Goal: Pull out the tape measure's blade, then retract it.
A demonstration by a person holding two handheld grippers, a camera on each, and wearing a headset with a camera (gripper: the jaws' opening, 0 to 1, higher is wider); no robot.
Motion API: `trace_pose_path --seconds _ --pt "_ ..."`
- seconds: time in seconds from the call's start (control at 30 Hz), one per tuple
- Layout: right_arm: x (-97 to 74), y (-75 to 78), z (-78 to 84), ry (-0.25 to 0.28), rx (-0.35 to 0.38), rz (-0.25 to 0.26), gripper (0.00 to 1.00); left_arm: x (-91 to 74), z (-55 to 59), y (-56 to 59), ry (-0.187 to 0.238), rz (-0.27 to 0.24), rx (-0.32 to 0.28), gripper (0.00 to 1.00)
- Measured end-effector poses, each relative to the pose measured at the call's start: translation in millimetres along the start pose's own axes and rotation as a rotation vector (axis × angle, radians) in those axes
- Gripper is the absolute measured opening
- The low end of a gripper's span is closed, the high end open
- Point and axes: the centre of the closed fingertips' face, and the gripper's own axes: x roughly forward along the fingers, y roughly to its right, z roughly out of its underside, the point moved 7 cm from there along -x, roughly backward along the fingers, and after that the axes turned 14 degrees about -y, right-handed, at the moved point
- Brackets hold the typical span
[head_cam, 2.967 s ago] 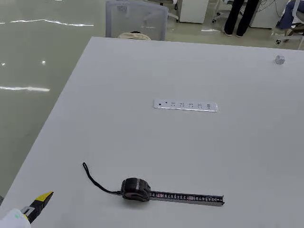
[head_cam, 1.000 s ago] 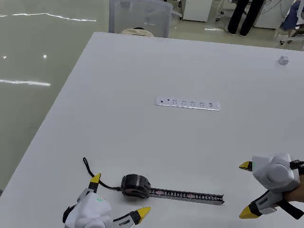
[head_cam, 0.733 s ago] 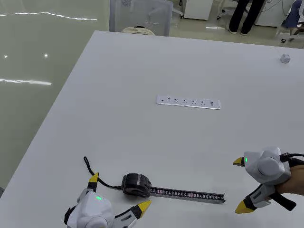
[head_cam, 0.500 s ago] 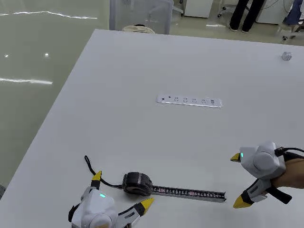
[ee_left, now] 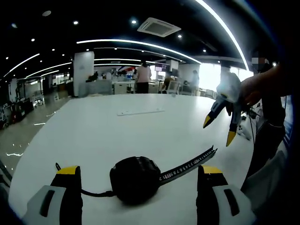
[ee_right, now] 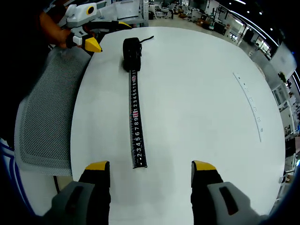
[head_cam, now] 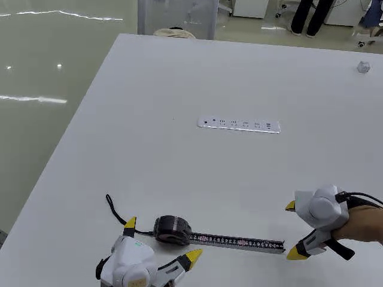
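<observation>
Left gripper [ee_left: 139, 169]: jaws spread wide, yellow wedge tips on grey-white plastic bodies, nothing pinched. The tape measure [head_cam: 172, 229] sits just ahead in the gap between them. It has a rounded black case with a rubbery look and lies on its side on the surface [head_cam: 179, 89]; I see no contact with either tip. A thin black wrist strap [head_cam: 116, 214] loops off the back of the case, past the outer tip.

Right gripper [ee_right: 150, 165]: jaws also spread and empty. The blade [ee_right: 135, 112] is pulled out of the case, a flat dark strip with white and red numerals, lying straight on the surface. Its free end stops just short of the right jaws, closer to the one on the left of the right gripper view, and apart from both.

The surface is matte white and smooth. A slim white power strip [head_cam: 239, 124] lies flat, well apart towards the far side. A grey mesh chair back [ee_right: 42, 117] is at the near edge.
</observation>
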Motion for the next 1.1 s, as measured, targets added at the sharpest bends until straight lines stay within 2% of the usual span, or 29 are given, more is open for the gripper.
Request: trace_pose_path --seconds 0.07,0.13,0.2,0.3,0.5,0.83,0.87,0.93,1.1 --pt "4.4 -0.9 0.1 -0.005 -0.009 0.005 0.67 3.0 1.7 0.3 0.011 0.004 0.002 1.00" --pt "9.0 -2.2 -0.1 -0.014 -0.005 0.000 0.62 10.2 5.3 0.4 -0.007 0.017 0.006 1.00" --pt "14.3 -3.6 0.4 -0.023 -0.008 -0.004 0.58 15.7 7.2 1.2 -0.025 0.025 0.036 1.00" --pt "18.7 -5.5 0.9 -0.031 -0.011 -0.003 0.52 16.9 4.3 2.0 -0.011 0.023 0.074 1.00" --pt "31.0 -9.9 3.1 -0.041 0.003 -0.013 0.44 20.4 8.4 -0.4 -0.033 -0.021 0.021 1.00" --pt "45.5 -13.2 4.1 -0.077 -0.020 -0.029 0.30 23.6 6.6 4.6 -0.034 -0.016 0.013 1.00" --pt "44.8 -10.8 3.1 -0.068 -0.032 -0.018 0.29 23.8 6.5 4.8 -0.034 -0.015 0.012 1.00" --pt "44.9 -10.0 3.1 -0.065 -0.016 -0.026 0.25 24.5 6.8 4.7 -0.035 -0.013 0.011 1.00" --pt "44.1 -10.6 3.9 -0.062 -0.015 -0.026 0.24 26.4 8.4 0.8 -0.040 -0.025 0.003 1.00"
